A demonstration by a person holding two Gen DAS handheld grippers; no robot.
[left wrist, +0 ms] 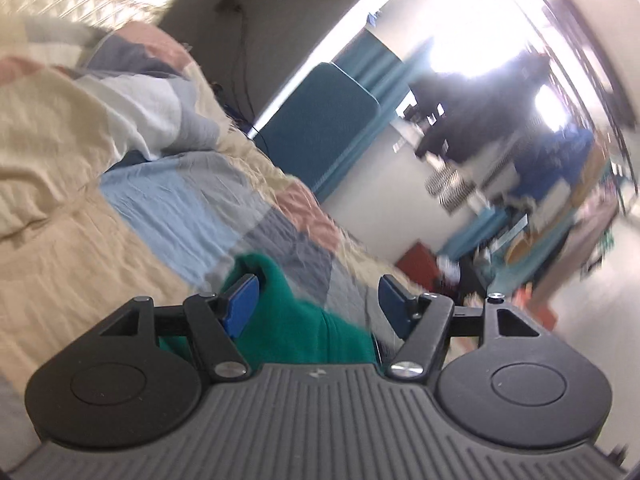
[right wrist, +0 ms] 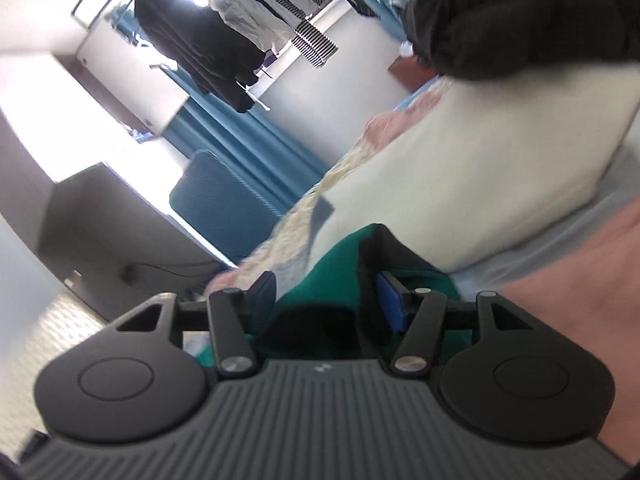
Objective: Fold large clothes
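A green garment (left wrist: 296, 320) lies on the patchwork quilt of the bed (left wrist: 160, 208). In the left wrist view a bunched fold of it rises between the blue pads of my left gripper (left wrist: 318, 304). The fold leans against the left pad, and a wide gap separates it from the right pad, so the jaws stand open. In the right wrist view the green garment (right wrist: 336, 264), with a black lining or trim, sits between the fingers of my right gripper (right wrist: 326, 296). Those jaws are spread too and do not pinch the cloth. Both views are tilted and blurred.
A cream pillow (right wrist: 460, 184) lies on the bed beyond the right gripper, with a black garment (right wrist: 520, 12) above it. A teal padded chair (left wrist: 320, 132) stands by the bed. Hung clothes on a rack (right wrist: 208, 36) and a red box (left wrist: 416, 268) stand across the room.
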